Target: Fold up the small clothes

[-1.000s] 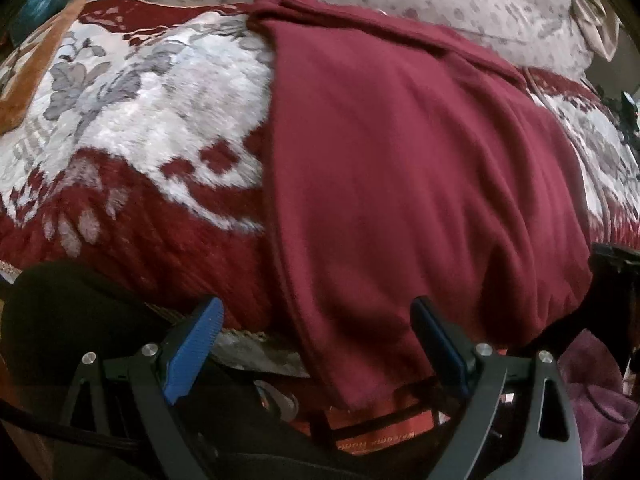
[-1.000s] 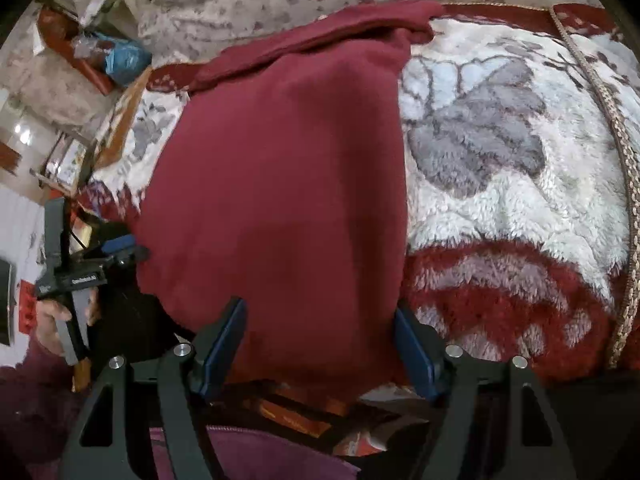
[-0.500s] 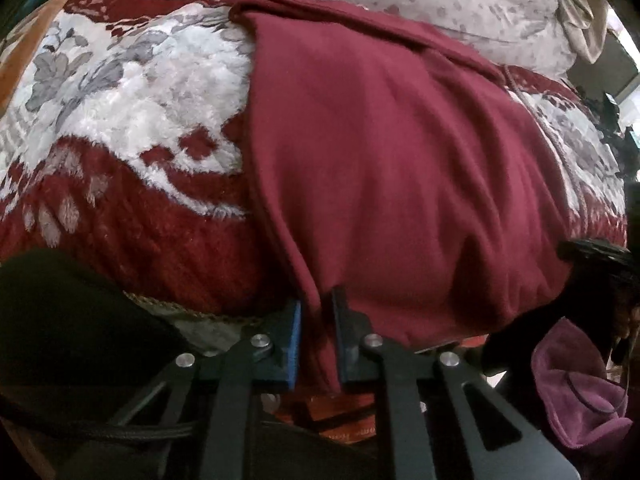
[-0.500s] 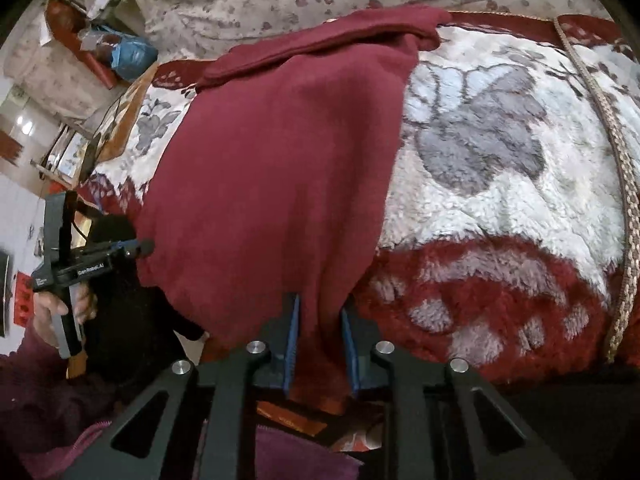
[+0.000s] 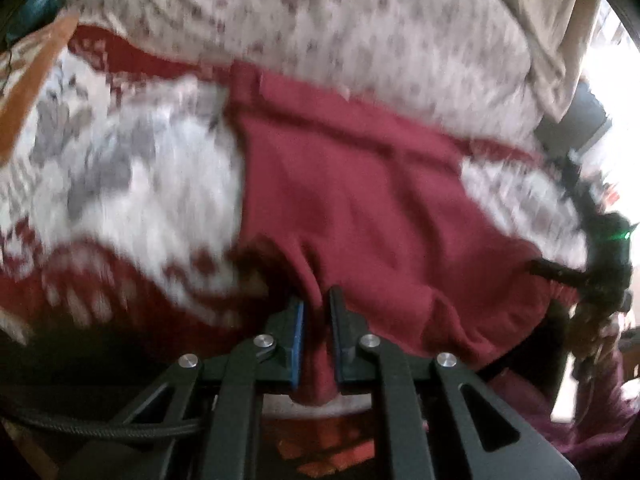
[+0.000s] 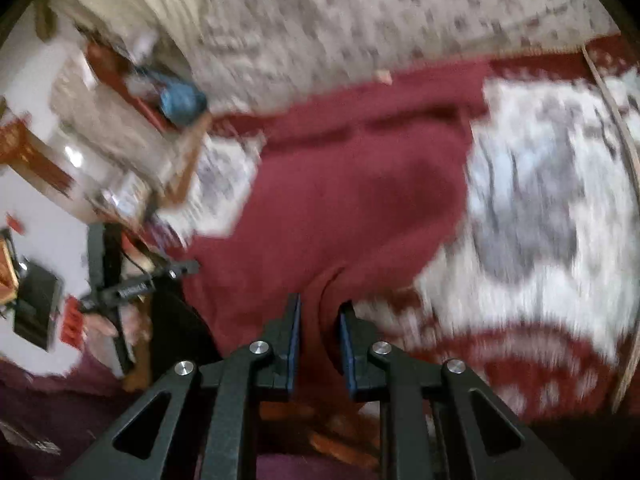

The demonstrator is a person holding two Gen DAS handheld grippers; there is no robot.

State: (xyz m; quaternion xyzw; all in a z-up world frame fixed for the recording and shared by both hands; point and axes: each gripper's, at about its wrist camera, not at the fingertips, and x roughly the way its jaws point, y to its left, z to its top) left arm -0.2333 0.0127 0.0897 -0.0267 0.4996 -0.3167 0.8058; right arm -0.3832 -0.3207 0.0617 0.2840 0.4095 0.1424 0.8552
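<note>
- While both pictures are blurry, the left claw (image 5: 316, 316) is clenched on the near left edge of the soft dark red cloth (image 5: 360, 200).
- That cloth lies spread on the fluffy red, white and grey flower blanket (image 5: 132, 184).
- On the right, the right claw (image 6: 319, 320) pinches the cloth's near right edge.
</note>
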